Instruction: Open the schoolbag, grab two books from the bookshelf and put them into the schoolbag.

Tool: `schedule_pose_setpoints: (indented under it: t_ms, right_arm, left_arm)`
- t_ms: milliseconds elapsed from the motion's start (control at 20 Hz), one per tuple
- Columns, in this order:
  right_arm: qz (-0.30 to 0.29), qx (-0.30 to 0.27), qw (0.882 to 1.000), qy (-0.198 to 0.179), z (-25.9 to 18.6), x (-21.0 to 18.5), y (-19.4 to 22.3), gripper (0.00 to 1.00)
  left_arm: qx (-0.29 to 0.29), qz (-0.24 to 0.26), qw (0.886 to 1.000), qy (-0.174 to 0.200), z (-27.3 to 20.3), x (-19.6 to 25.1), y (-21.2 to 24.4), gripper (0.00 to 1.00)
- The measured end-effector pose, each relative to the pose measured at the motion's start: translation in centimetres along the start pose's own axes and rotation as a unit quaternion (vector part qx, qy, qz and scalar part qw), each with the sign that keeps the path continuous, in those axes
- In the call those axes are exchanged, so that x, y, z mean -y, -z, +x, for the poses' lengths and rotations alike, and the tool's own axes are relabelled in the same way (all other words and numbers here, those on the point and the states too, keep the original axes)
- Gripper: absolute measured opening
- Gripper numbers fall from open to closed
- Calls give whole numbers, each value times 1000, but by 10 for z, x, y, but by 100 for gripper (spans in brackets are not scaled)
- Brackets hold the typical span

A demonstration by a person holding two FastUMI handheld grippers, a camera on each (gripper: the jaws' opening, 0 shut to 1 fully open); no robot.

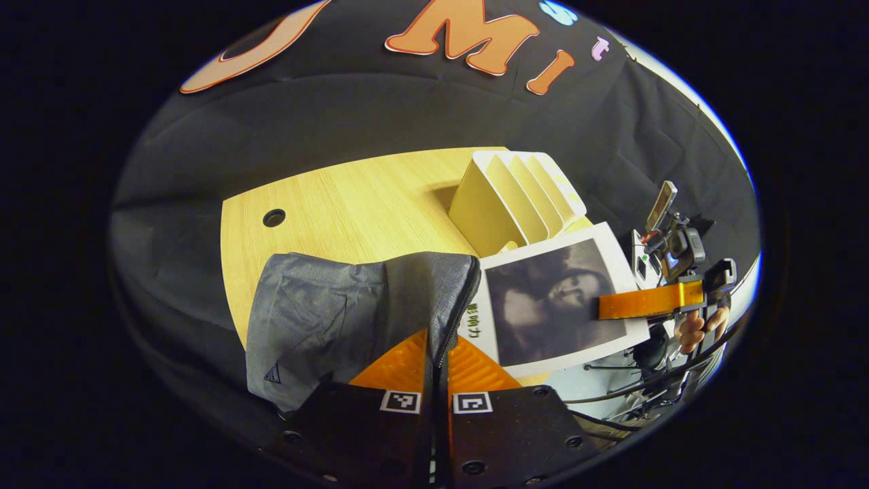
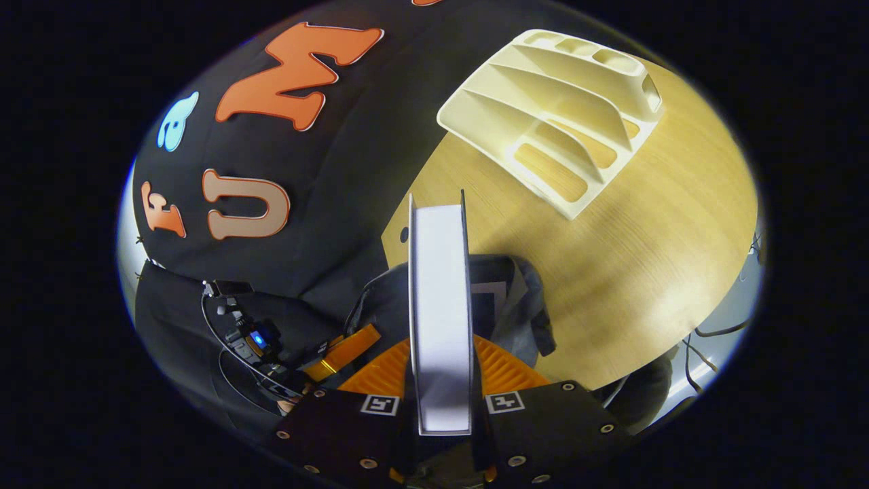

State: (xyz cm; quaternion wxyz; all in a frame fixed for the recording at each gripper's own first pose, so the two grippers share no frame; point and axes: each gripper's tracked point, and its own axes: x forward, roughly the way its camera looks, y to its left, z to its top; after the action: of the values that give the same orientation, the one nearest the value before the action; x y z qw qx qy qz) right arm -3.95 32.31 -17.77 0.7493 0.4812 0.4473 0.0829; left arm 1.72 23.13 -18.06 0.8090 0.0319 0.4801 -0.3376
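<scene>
The grey schoolbag (image 1: pixel 319 319) lies on the wooden table (image 1: pixel 353 197), its zip mouth facing right. My left gripper (image 1: pixel 438 350) is shut on the bag's zip edge (image 1: pixel 456 319) and holds the mouth up. A book with a dark portrait cover (image 1: pixel 550 299) hangs at the mouth, its left edge at the zip. My right gripper (image 1: pixel 641 302) is shut on the book's right side. In the right gripper view the book (image 2: pixel 440 305) stands edge-on between my right gripper's fingers (image 2: pixel 440 353), above the schoolbag (image 2: pixel 526 299). The left gripper (image 2: pixel 343 353) shows beside the bag.
The cream bookshelf (image 1: pixel 516 200) (image 2: pixel 563 109) stands behind the bag with bare slots. A round hole (image 1: pixel 274 217) sits near the table's far left. Inside the bag's mouth a flat dark thing with a pale border (image 2: pixel 490 288) shows. Cables (image 1: pixel 631 387) hang past the table's edge.
</scene>
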Motion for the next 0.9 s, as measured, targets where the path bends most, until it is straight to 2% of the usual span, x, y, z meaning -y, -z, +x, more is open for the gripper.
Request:
schedule_pose_setpoints:
  t_ms: [150, 500, 900]
  right_arm:
    - [6, 1, 1000, -16, 23, -5, 7, 31]
    - [26, -12, 999, -16, 67, 6, 30, 32]
    - [49, 10, 997, -60, 105, 4, 37, 32]
  left_arm:
    - [2, -6, 1000, 6, -1, 1, 1, 4]
    - [15, -22, 999, 25, 0, 3, 3, 4]
    - [26, -27, 999, 37, -1, 14, 1, 4]
